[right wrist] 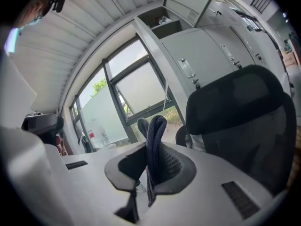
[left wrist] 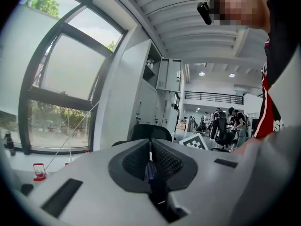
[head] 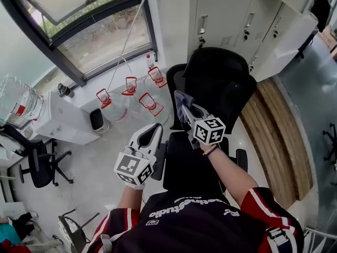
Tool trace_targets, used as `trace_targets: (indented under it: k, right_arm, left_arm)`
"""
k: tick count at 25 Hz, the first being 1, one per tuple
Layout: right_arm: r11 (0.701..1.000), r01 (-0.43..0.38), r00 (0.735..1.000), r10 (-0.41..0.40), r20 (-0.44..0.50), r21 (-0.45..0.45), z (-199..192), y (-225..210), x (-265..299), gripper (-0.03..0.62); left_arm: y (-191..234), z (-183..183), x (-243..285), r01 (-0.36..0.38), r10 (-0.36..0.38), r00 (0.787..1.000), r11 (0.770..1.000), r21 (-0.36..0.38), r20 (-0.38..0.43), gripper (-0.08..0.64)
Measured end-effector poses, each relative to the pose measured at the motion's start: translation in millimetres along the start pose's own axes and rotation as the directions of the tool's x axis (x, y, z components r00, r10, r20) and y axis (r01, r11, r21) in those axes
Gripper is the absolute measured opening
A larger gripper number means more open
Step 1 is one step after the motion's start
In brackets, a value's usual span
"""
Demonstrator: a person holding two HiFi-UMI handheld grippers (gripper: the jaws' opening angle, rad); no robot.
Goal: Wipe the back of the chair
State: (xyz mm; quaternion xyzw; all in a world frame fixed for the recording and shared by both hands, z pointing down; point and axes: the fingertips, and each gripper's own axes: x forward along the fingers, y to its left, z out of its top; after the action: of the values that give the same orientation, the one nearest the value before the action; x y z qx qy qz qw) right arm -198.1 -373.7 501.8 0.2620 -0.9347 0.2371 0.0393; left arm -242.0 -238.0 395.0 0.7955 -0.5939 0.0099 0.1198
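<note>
**A:** From the head view, what are your claws doing?

**B:** My right claw (head: 187, 109) is clamped on a dark blue-grey cloth (head: 180, 100) at the centre of the frame. The cloth sits just at the left edge of the black office chair (head: 221, 83), at its backrest. I cannot tell whether the two touch. My left claw (head: 155, 129) hangs lower left of that, beside the seat.

**A:** Which way does the chair point?

**B:** Its seat faces the bottom of the frame. The back runs up toward the lockers (head: 237, 15) at the top.

**A:** And the left gripper view?

**B:** My left claw (left wrist: 150, 145) is closed to a thin slit. A bluish sliver shows in the slit, and I cannot tell whether it is pinched or lies beyond. The top of the office chair (left wrist: 150, 132) shows just above the tips, at centre.

**A:** The right gripper view?

**B:** My right claw (right wrist: 150, 149) is shut tight on the cloth (right wrist: 155, 131). The cloth's long axis runs up and down the frame, with a folded loop above the tips and a tail hanging below. The office chair (right wrist: 240, 121) fills the right side, its back upright.
</note>
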Motion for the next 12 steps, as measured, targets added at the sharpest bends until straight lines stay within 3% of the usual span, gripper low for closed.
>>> trace_targets:
  k: [4, 12]
  right_arm:
    - [0.995, -0.028, 0.999, 0.026, 0.019, 0.091, -6.3, -23.4, 50.9, 0.054]
    - [0.982, -0.068, 0.997, 0.061, 0.045, 0.177, -23.5, -67.9, 144.6, 0.052]
  left_arm:
    - [21.4, -3.3, 3.7, -0.041, 0.041, 0.999, 0.998, -0.036, -0.006, 0.032]
    - [55.4, -19.1, 0.8, -0.122, 0.118, 0.991, 0.991, -0.064, -0.063, 0.032]
